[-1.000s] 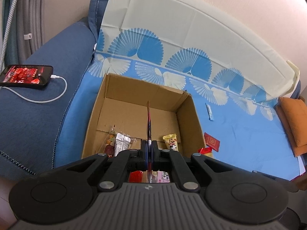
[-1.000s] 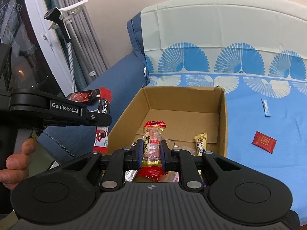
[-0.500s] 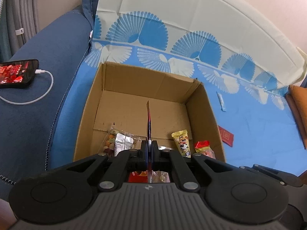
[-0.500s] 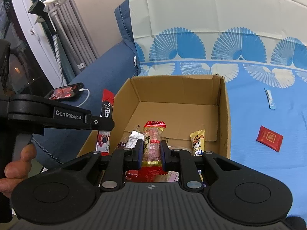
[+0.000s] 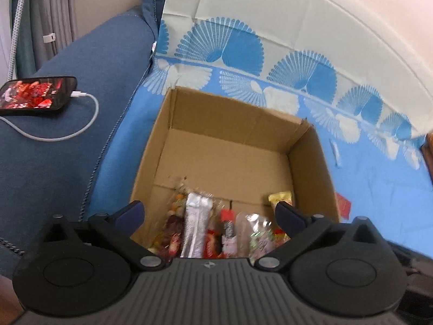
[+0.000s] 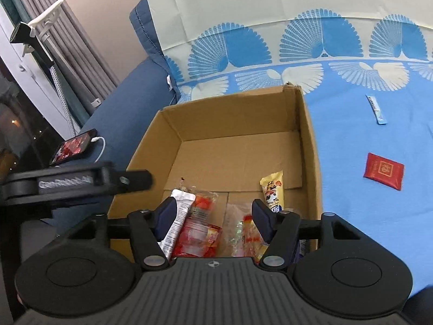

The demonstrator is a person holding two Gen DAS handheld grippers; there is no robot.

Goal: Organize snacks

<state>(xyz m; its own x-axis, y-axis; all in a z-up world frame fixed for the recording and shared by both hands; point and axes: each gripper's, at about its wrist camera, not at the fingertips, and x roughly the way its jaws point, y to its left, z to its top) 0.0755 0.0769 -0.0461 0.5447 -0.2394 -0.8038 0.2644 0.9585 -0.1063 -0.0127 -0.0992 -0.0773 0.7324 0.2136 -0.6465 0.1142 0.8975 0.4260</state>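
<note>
The left gripper [image 5: 208, 214] fills the lower part of its frame: a grey ribbed housing with a small round emblem at its top centre, two black round-lobed arms with shallow discs, silver pivot screws, and dark navy fingers [image 5: 130, 214]. The right gripper [image 6: 213, 216] has the same build. At middle left of the right view, a black arm bears blurred white lettering.

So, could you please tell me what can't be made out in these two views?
- Left wrist view: snacks at the near end of the box are blurred and cut off by the tongs' body.
- Right wrist view: the blue stick's print is too small; the left tongs' label is blurred.
</note>
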